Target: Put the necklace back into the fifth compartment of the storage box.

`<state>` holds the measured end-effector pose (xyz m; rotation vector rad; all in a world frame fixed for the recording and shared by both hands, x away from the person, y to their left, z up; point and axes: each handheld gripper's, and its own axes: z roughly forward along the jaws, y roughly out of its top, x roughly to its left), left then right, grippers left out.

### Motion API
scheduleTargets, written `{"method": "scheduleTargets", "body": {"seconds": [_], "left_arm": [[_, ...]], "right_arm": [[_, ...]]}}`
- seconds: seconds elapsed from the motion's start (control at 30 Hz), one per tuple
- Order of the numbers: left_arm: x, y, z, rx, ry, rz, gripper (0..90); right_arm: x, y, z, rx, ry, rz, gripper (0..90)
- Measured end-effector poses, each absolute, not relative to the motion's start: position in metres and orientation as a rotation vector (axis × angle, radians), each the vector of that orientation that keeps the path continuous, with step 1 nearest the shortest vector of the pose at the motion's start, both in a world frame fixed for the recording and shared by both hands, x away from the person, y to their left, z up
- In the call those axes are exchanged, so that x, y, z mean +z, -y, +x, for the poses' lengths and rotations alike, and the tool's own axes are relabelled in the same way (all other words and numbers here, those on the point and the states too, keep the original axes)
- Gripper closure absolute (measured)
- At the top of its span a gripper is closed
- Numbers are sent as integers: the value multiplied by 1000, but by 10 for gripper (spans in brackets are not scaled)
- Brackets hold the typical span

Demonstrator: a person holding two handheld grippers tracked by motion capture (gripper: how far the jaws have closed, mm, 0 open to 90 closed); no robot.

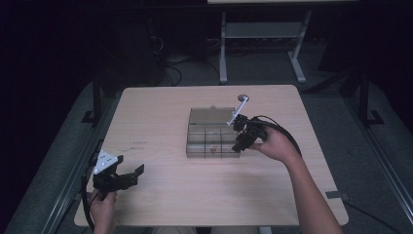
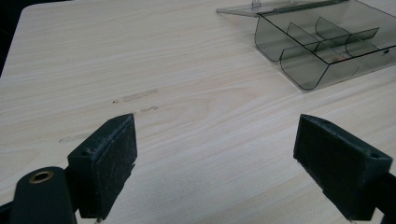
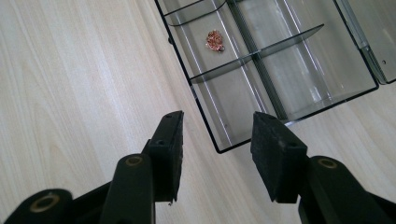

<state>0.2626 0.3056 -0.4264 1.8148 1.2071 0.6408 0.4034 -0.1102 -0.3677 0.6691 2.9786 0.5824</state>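
The right gripper, fingers spread and empty, hovers at the clear divided box's right end; the small coppery piece lies ahead in a compartment. The left gripper, likewise released, sits well apart at the near left of the table.

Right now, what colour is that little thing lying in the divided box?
Coppery pink, a small glittery trinket in the clear smoky organiser box; the right gripper view shows it best.

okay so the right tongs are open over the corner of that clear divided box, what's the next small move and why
Probably ease the right tongs forward over the smoky clear plastic compartment box toward the small pink-and-gold trinket. The jaws stand open with nothing between them, straddling the box's near corner, and the trinket lies alone in a compartment beyond them. The left tongs are open over bare table, well away.
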Motion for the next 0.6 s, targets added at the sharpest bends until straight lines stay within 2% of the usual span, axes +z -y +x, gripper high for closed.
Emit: {"method": "scheduleTargets", "body": {"seconds": [0.6], "left_arm": [[-426, -306, 262, 644, -1207, 1812, 130]], "right_arm": [[-367, 115, 389, 572, -2971, 644, 513]]}}
